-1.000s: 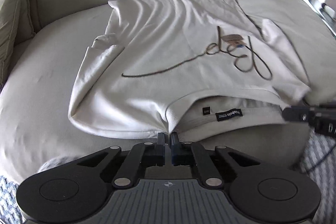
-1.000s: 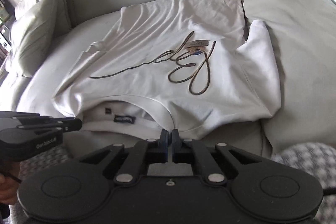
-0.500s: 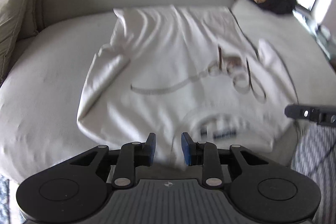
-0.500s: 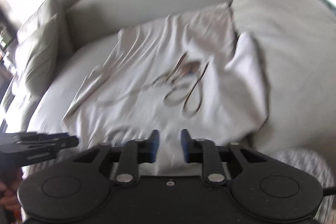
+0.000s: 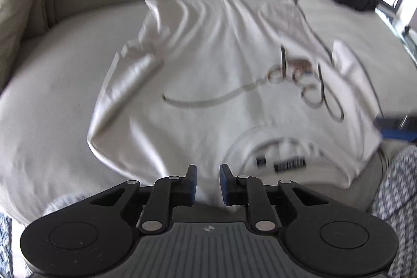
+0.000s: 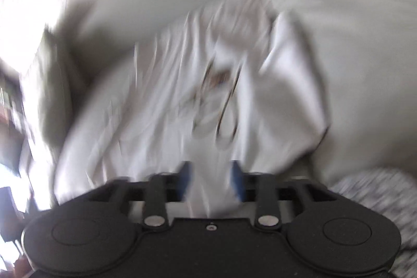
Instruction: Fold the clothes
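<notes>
The white shirt (image 5: 208, 85) lies spread on the sofa (image 5: 47, 100), its collar edge just ahead of the closing, empty left tool (image 5: 207, 183) and the opening, empty right tool (image 6: 209, 180).

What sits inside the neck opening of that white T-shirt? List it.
Inside the collar of the white T-shirt, the inner back layer shows two dark labels, a small one and a wider one; their print is blurred. The grey sofa beneath is covered by the shirt.
</notes>
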Motion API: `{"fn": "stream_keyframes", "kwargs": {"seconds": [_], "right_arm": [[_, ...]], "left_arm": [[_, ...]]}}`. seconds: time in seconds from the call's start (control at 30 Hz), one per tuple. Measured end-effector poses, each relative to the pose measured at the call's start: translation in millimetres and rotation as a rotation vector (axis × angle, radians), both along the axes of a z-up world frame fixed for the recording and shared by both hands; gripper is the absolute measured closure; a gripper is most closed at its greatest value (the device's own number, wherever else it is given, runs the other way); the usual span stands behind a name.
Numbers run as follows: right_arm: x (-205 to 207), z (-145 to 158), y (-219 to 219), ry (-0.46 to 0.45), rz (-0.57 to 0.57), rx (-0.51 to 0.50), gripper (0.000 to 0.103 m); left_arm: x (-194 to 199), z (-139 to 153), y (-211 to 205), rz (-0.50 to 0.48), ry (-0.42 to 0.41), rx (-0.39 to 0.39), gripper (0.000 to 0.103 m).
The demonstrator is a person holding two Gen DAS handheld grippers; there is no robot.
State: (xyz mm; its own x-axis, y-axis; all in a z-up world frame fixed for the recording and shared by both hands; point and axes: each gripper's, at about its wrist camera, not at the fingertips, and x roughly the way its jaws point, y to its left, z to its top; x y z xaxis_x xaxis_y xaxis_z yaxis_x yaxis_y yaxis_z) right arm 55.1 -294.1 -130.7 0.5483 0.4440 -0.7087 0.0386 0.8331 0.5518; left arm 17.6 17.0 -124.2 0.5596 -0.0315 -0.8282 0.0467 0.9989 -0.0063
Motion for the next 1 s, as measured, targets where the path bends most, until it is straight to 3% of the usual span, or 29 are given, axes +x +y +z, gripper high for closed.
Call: {"fn": "stream_keyframes", "kwargs": {"seconds": [0.13, 0.33, 0.4, 0.6, 0.67, 0.73, 0.83, 0.87, 1.0], "right_arm": [[22.6, -1.1, -48.8, 0.028, -0.182, 0.045, 0.040], [55.7, -44.2, -73.2, 0.326, -0.215, 0.100, 0.043], [61.8, -55.4, -75.3, 0.366, -0.218, 0.126, 0.043], [76.4, -92.2, -82.6, 0.436, -0.325, 0.363, 0.038], [75.5, -98.3, -84.6, 0.392, -0.390, 0.491, 0.038], [67.2, -103.4, -90.1, 0.277, -0.448, 0.671, 0.061], [50.4, -100.4, -96.3, 0.040, -0.478, 0.835, 0.062], [51.0, -97.2, -95.4, 0.007, -0.446, 0.836, 0.062], [65.1, -87.0, -81.8, 0.024, -0.325, 0.729, 0.060]], "left_arm": [[9.6, -1.4, -8.5, -0.035, -0.023, -0.023, 0.078], [25.7, -24.6, -26.8, -0.085, 0.024, -0.052, 0.078], [26.5, -34.4, -28.2, -0.078, 0.051, -0.061, 0.078], [27.8, -43.9, -23.1, -0.048, 0.071, -0.098, 0.076], [28.2, -44.5, -23.4, -0.045, 0.070, -0.100, 0.075], [28.4, -44.6, -23.3, -0.045, 0.069, -0.096, 0.075], [27.1, -43.6, -23.1, -0.052, 0.066, -0.089, 0.075], [26.8, -43.4, -22.9, -0.054, 0.066, -0.089, 0.075], [26.9, -44.2, -22.3, -0.055, 0.065, -0.091, 0.075]]}}
